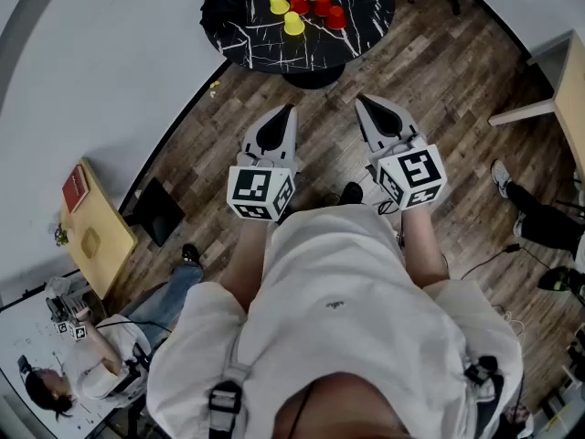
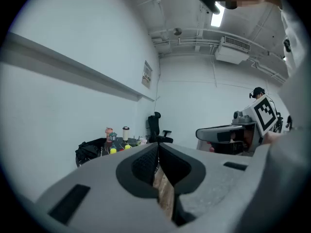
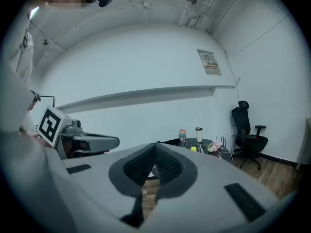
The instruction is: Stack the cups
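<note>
Several yellow cups (image 1: pixel 293 24) and red cups (image 1: pixel 322 5) stand apart from one another on a round black marbled table (image 1: pixel 265 48) far ahead of me. My left gripper (image 1: pixel 290 109) and right gripper (image 1: pixel 360 101) are held side by side over the wood floor, well short of the table, both shut with nothing between the jaws. The left gripper view shows its closed tips (image 2: pixel 158 145), with the table (image 2: pixel 97 148) and yellow cups (image 2: pixel 113 150) small in the distance. In the right gripper view the closed tips (image 3: pixel 155 144) sit in front of the distant table (image 3: pixel 204 147) and a yellow cup (image 3: pixel 193 149).
A black bag (image 1: pixel 224 7) lies on the table's left part, with a bottle (image 3: pixel 198 133) and small ornaments near the cups. A wooden desk (image 1: pixel 562 94) stands right, a small yellow table (image 1: pixel 91 236) left. A person (image 1: pixel 91 359) sits at lower left. An office chair (image 3: pixel 245 130) stands beyond the table.
</note>
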Motion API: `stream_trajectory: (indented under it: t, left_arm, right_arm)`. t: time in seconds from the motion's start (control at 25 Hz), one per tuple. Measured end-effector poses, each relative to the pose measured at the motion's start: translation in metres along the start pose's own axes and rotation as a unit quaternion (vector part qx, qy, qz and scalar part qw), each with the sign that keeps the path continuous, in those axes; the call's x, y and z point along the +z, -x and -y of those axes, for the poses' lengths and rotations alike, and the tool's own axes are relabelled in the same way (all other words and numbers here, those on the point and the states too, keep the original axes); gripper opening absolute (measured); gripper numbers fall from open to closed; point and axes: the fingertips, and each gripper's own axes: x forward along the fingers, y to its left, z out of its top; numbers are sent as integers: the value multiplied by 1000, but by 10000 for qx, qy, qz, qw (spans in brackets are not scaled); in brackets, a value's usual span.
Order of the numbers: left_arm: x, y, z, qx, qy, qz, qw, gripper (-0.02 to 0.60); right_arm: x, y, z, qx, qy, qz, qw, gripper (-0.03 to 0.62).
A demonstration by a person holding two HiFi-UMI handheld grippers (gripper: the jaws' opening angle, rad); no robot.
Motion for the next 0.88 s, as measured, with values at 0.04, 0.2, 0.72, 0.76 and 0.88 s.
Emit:
stream_trajectory:
  t: [0.04,0.2,0.72,0.76,0.88]
  left_arm:
    - [0,-2,-1,41,-44,7,10000,8]
    - [0,-9,1,155,-456,-28,9988,3]
    - [-18,-48,51,31,47,-202,9998,4]
    - [-18,-53,56,10,33,-201,9998,5]
    - [-18,-65,69,-104,26,-211,9997,3]
  right_arm:
    - [0,0,1,2,27,-16,10000,3]
    - [-5,1,4,15,133,-103,9999,3]
    - [-27,25,34,335,-183,-139,9992,3]
    - [-29,28,37,347,-193,-149,9991,3]
    - [-33,35,52,298,-235,-164,9991,4]
